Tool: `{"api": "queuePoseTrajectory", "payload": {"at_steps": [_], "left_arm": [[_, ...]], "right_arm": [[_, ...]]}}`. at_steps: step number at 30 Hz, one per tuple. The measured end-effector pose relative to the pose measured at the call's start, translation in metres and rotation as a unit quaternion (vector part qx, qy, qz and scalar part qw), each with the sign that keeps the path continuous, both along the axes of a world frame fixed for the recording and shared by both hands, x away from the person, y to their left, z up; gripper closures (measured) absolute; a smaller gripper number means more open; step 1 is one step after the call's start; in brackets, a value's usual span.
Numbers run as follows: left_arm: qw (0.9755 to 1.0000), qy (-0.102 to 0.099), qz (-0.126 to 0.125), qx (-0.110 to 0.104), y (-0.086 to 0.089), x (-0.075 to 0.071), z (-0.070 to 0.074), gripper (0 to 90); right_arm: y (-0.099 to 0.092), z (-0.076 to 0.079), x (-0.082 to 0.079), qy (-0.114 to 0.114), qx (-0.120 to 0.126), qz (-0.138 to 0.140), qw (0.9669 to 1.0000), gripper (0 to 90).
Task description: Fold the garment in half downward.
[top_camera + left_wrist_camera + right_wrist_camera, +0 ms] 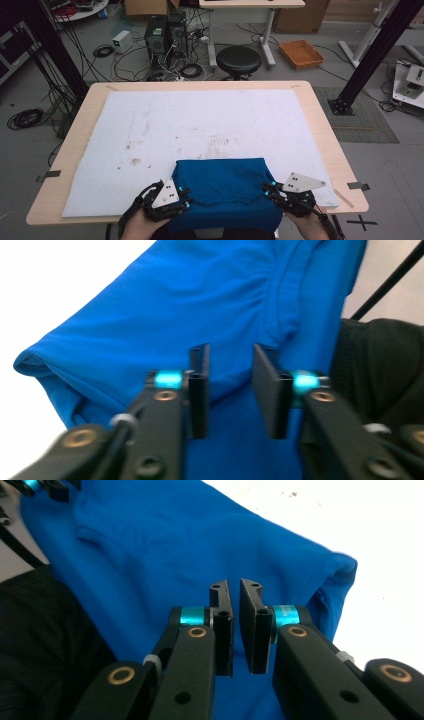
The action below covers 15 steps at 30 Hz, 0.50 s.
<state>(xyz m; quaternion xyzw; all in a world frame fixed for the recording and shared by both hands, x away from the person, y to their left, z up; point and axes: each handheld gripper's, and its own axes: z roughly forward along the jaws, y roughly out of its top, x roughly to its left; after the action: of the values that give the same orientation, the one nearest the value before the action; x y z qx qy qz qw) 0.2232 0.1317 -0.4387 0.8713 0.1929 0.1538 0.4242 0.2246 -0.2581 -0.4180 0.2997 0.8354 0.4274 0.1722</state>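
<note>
The blue shirt (222,192) lies folded at the near edge of the table (320,125), hanging over a bit. The left gripper (185,197) is partly open, the right gripper (269,191) a small crack; both hold nothing. Each should pinch one near corner evenly and lift together.

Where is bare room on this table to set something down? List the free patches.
The white felt mat lies bare from its far edge down to the folded blue cloth garment, and left of the garment to the mat's left edge. Right of it only a narrow strip remains. The near edge is crowded: left gripper, right gripper, garment.
</note>
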Motion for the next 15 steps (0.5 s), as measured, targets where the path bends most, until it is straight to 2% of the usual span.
{"api": "queuePoseTrajectory", "payload": {"at_steps": [2,3,4,5,6,7,8,9,10,12,13,14,15], "left_arm": [[0.9998,-0.001,0.015,-0.011,0.002,0.003,0.006,59.3],[0.9993,0.002,0.03,-0.023,0.004,0.008,0.009,54.3],[0.9985,0.004,0.044,-0.033,0.006,0.014,0.011,54.3],[0.9973,0.005,0.06,-0.042,0.008,0.021,0.013,51.8],[0.9957,0.006,0.077,-0.05,0.01,0.03,0.015,51.8],[0.9935,0.012,0.097,-0.057,0.011,0.039,0.015,48.2],[0.9906,0.023,0.117,-0.067,0.013,0.049,0.015,48.2],[0.9881,0.036,0.131,-0.072,0.015,0.059,0.015,46.6],[0.985,0.048,0.145,-0.081,0.016,0.067,0.014,46.6],[0.9784,0.068,0.173,-0.091,0.02,0.083,0.01,46.6],[0.9756,0.076,0.184,-0.091,0.022,0.089,0.008,46.6],[0.9718,0.088,0.198,-0.093,0.023,0.094,0.005,46.6],[0.9679,0.105,0.212,-0.085,0.024,0.1,0.0,46.7]], "right_arm": [[-0.001,0.003,0.001,-0.003,0.003,-0.004,1.0,75.0],[-0.003,0.008,0.008,-0.006,0.011,-0.019,0.9997,70.4],[-0.003,0.008,0.008,-0.006,0.011,-0.019,0.9997,70.4],[-0.003,0.01,0.023,-0.001,0.02,-0.047,0.9987,66.1],[-0.003,0.01,0.023,-0.001,0.02,-0.047,0.9987,66.1],[-0.002,0.01,0.041,0.006,0.03,-0.071,0.997,60.4],[-0.002,0.01,0.041,0.006,0.03,-0.071,0.997,60.4],[0.001,0.007,0.062,0.025,0.042,-0.091,0.9946,58.5],[0.001,0.007,0.062,0.025,0.042,-0.091,0.9946,58.5],[0.003,0.002,0.081,0.041,0.044,-0.109,0.9922,57.1],[0.003,-0.004,0.098,0.071,0.05,-0.125,0.9884,55.5],[0.002,-0.007,0.105,0.091,0.053,-0.134,0.9853,55.2],[0.001,-0.011,0.111,0.107,0.055,-0.14,0.9827,55.0]]}}
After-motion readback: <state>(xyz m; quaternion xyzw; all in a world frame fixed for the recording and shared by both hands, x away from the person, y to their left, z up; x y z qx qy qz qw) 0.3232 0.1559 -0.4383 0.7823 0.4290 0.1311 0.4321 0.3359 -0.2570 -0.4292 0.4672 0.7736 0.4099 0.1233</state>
